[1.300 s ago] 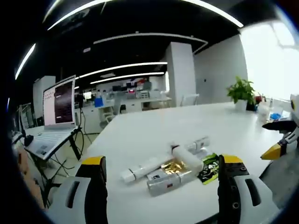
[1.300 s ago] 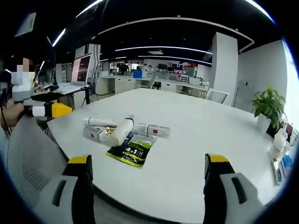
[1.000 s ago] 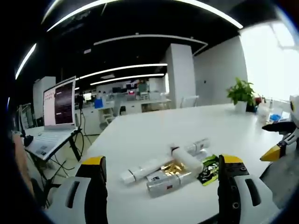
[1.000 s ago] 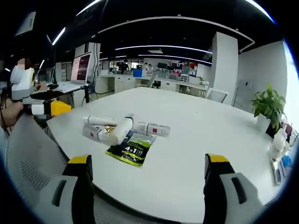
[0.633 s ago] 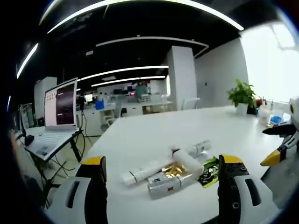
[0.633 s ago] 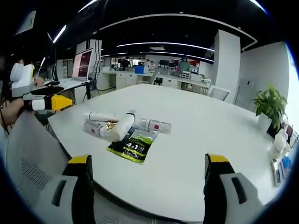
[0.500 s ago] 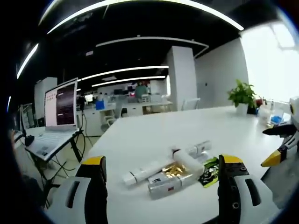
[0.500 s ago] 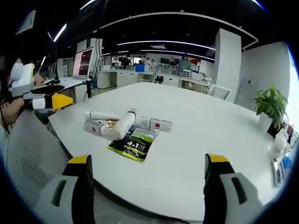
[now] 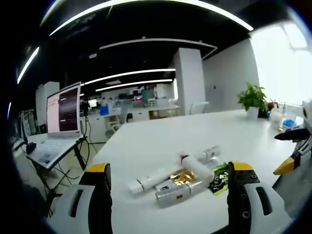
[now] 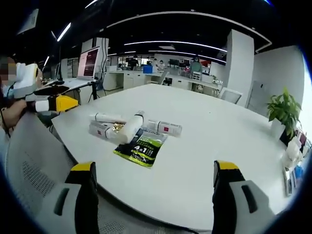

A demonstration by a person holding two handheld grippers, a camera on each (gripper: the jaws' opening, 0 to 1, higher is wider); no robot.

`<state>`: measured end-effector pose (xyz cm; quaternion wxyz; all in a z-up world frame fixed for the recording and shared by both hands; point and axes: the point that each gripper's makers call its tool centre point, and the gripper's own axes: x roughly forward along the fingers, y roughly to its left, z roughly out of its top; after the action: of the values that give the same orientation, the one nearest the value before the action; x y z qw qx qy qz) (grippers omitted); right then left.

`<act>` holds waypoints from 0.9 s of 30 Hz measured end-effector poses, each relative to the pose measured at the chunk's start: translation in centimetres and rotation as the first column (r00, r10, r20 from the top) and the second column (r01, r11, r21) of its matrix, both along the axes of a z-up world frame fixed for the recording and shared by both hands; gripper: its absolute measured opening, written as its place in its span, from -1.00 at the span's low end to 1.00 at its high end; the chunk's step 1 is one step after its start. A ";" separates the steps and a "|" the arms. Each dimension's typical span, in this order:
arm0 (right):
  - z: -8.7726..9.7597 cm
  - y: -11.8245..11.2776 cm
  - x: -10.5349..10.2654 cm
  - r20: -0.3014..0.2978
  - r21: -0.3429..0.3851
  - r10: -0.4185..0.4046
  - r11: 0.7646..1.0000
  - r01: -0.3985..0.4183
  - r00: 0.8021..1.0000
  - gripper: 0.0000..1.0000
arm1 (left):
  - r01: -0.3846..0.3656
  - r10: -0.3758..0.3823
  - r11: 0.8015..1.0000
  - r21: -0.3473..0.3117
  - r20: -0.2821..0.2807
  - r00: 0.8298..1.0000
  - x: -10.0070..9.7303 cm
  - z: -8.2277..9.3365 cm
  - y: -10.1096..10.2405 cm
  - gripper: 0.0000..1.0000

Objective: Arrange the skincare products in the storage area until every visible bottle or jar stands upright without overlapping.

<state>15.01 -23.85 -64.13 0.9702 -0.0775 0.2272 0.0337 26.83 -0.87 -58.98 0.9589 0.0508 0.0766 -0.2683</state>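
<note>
Several skincare products lie in a heap on the white table [image 9: 161,131]. A long white tube [image 9: 148,179], a silver box [image 9: 175,191] with gold foil, a white bottle [image 9: 195,168] lying across them and a silver tube [image 9: 207,154] all rest on their sides. A green sachet [image 9: 218,178] lies flat beside them. My left gripper [image 9: 169,170] stands open in front of the heap, apart from it. My right gripper [image 10: 155,168] is open too, well short of the white bottle [image 10: 129,129], the silver tube [image 10: 165,128] and the sachet [image 10: 141,146]. Nothing is held.
A laptop [image 9: 61,109] stands on a stand to the left of the table. A potted plant [image 10: 282,109] and small items [image 10: 292,151] sit at the far right end. A grey mesh chair [image 10: 39,165] is at the near edge. A hand [image 10: 12,114] holds the left gripper [image 10: 61,96].
Both views have shifted slightly with the hands. The products lie as before, and both grippers stay open.
</note>
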 end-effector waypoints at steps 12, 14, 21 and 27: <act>0.1 -0.1 0.0 0.008 0.002 0.000 1.000 0.000 1.000 0.99 | 0.008 -0.008 1.000 0.010 0.000 1.000 -0.1 -0.1 -0.1 0.94; 0.1 -0.1 0.0 0.008 0.002 -0.002 1.000 0.002 1.000 0.99 | 0.007 -0.007 1.000 0.010 0.001 1.000 -0.1 -0.1 -0.1 0.94; 0.1 -0.1 0.0 0.010 0.002 0.000 1.000 0.000 1.000 0.99 | 0.010 -0.009 1.000 0.018 -0.005 1.000 -0.2 -0.2 -0.2 0.94; 0.1 -0.2 -0.1 0.009 -0.003 -0.002 1.000 0.002 1.000 0.99 | 0.012 -0.011 0.999 0.030 -0.009 1.000 -0.3 -0.3 -0.2 0.94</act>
<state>14.93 -24.05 -64.01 0.9710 -0.0791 0.2231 0.0322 26.56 -1.08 -59.29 0.9561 0.0646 0.0846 -0.2729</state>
